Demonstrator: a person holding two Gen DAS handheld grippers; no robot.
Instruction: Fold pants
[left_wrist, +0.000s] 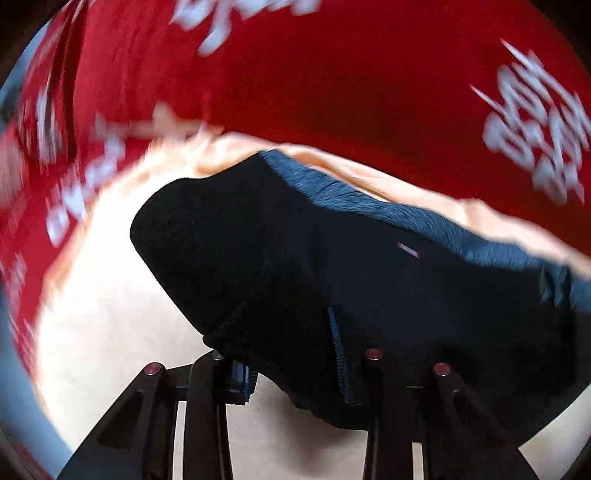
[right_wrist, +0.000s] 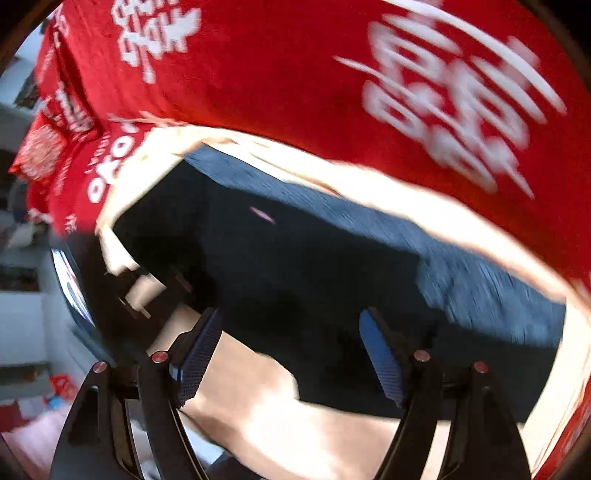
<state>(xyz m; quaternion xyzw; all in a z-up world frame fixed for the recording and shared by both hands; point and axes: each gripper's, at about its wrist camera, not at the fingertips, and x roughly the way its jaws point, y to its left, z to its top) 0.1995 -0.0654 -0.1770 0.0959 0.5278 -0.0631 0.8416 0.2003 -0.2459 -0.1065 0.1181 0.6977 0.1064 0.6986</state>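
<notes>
Dark navy pants (left_wrist: 332, 266) lie folded on a pale sheet (left_wrist: 110, 314), with a small pink tag on top. In the left wrist view my left gripper (left_wrist: 295, 373) stands open, its blue pads wide apart, with the near edge of the pants lying between and over the fingers. In the right wrist view the pants (right_wrist: 295, 266) fill the middle. My right gripper (right_wrist: 291, 354) is open, its blue pads either side of the pants' near edge, gripping nothing. The left gripper also shows in the right wrist view (right_wrist: 147, 288), at the pants' left end. Both views are motion-blurred.
A red blanket with white lettering (left_wrist: 332, 74) lies behind the pale sheet; it also shows in the right wrist view (right_wrist: 295, 74). At the left of the right wrist view are room furniture and clutter on the floor (right_wrist: 29, 387).
</notes>
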